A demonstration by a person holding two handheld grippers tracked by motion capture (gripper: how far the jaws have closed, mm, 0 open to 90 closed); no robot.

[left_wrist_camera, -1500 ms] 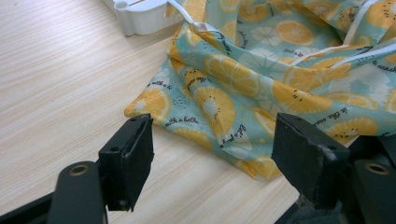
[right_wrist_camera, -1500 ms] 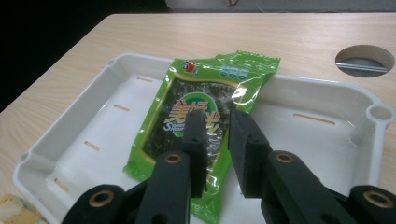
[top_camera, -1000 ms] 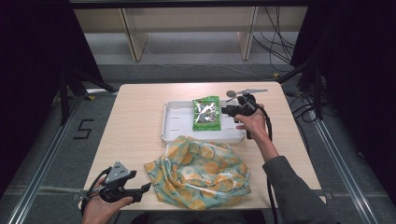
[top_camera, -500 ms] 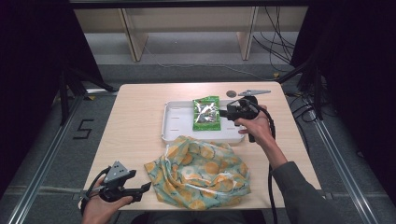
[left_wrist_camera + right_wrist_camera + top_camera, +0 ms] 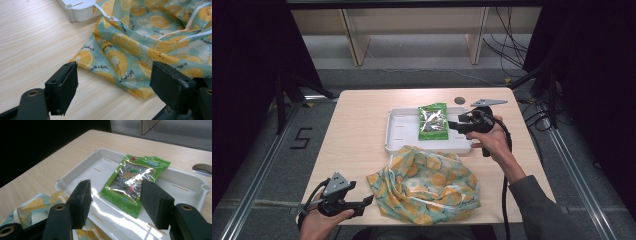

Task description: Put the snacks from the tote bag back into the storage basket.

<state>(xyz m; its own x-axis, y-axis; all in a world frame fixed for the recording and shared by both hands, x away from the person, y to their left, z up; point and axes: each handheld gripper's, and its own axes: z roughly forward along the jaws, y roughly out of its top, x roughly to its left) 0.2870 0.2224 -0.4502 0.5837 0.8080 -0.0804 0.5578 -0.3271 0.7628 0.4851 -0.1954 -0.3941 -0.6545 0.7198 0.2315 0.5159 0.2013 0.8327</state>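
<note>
Right gripper (image 5: 458, 125), centre-right of the high view: jaws just been opening, nothing between them. Shiny green foil snack packet (image 5: 433, 121) lies flat in the white plastic tray (image 5: 399, 131), released. Left gripper (image 5: 364, 202), bottom left: jaws spread, empty, beside the orange-print fabric bag (image 5: 427, 182).

The right tongs (image 5: 455, 125) have let go of the green packet (image 5: 433, 121) and drawn back to the right, their jaws having just been opening with nothing between them. The packet now lies flat in the white tray (image 5: 398, 131).
</note>
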